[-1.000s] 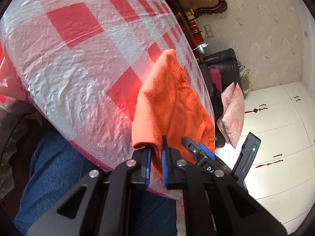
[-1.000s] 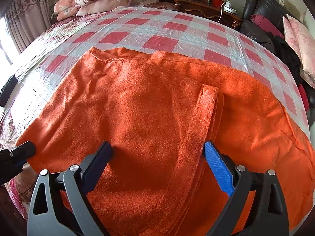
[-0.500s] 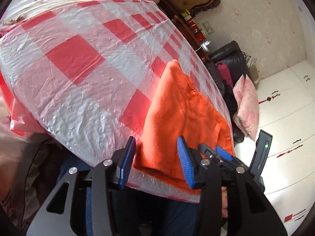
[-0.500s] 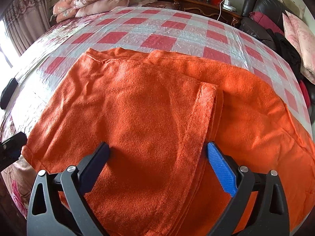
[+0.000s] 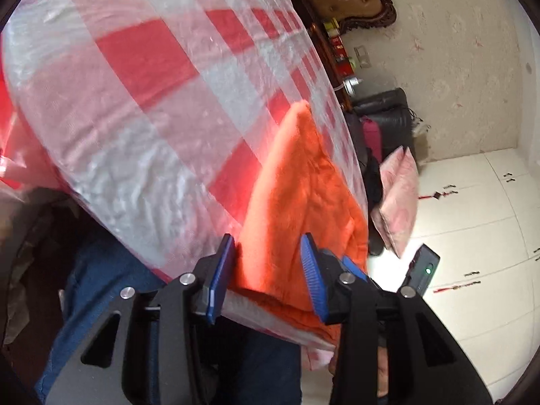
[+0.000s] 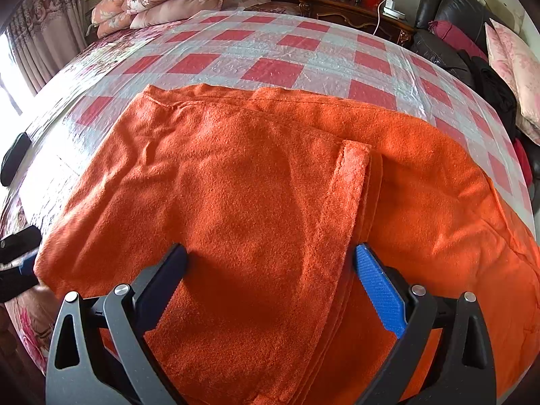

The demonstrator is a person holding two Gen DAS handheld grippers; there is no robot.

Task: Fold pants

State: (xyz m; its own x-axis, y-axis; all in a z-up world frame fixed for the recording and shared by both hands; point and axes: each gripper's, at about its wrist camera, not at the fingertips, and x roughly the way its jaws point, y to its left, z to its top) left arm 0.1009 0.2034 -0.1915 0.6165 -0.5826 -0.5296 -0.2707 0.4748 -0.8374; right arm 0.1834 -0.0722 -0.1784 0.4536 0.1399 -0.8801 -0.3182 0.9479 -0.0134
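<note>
While orange pants (image 6: pixel 263 202) lie folded, bed (image 6: pixel 270 44) bears them.

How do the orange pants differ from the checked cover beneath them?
The orange pants are one plain colour; the checked cover has red and pale squares. The pants look fuzzy and matte; the cover looks glossy and crinkled, like plastic. The pants are folded into layers over a small area; the cover is spread wide as a single sheet. Both lie flat, the pants on top of the cover.

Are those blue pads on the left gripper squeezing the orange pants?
Apart. The left wrist view shows the left gripper open, pads spread either side of the orange pants.
</note>
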